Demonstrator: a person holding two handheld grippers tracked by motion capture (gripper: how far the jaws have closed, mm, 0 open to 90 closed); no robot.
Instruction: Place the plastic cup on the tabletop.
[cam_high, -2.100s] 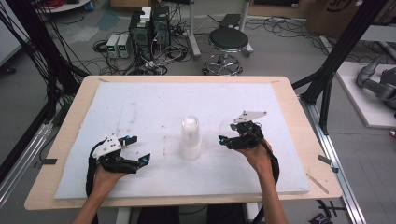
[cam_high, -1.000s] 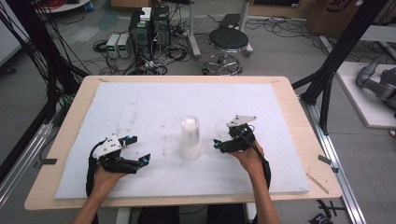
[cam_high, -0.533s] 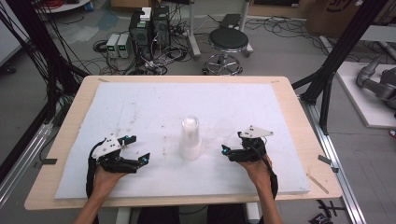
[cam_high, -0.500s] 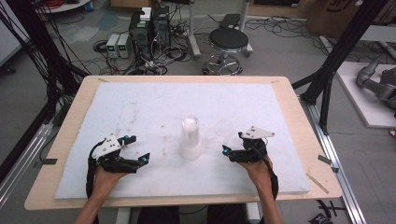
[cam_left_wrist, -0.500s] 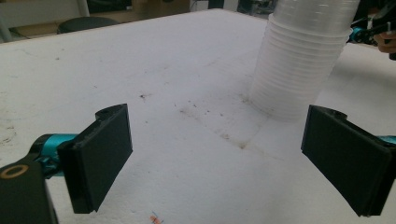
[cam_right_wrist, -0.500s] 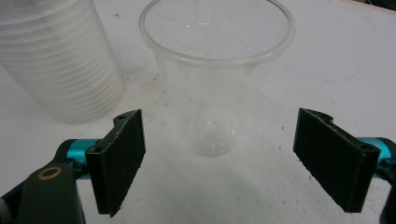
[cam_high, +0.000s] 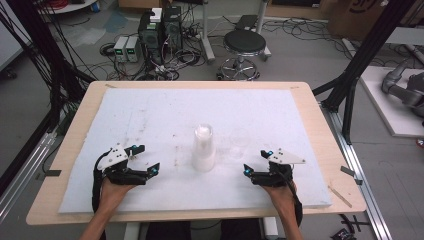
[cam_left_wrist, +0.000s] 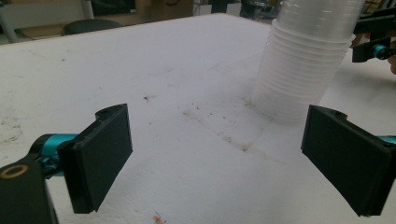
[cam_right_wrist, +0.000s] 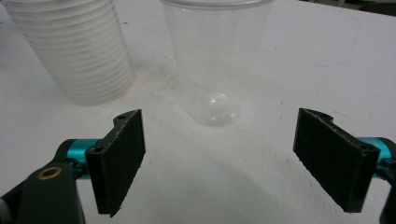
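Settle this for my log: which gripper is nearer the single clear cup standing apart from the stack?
Right. The right gripper sits just in front of the single clear cup, jaws open; the left gripper lies beyond the stack.

Your high view looks forward and down over the whole table (cam_high: 320, 120). Each gripper view sits low and close above the white mat; both share the stack of cups (cam_left_wrist: 308, 60) at the centre.
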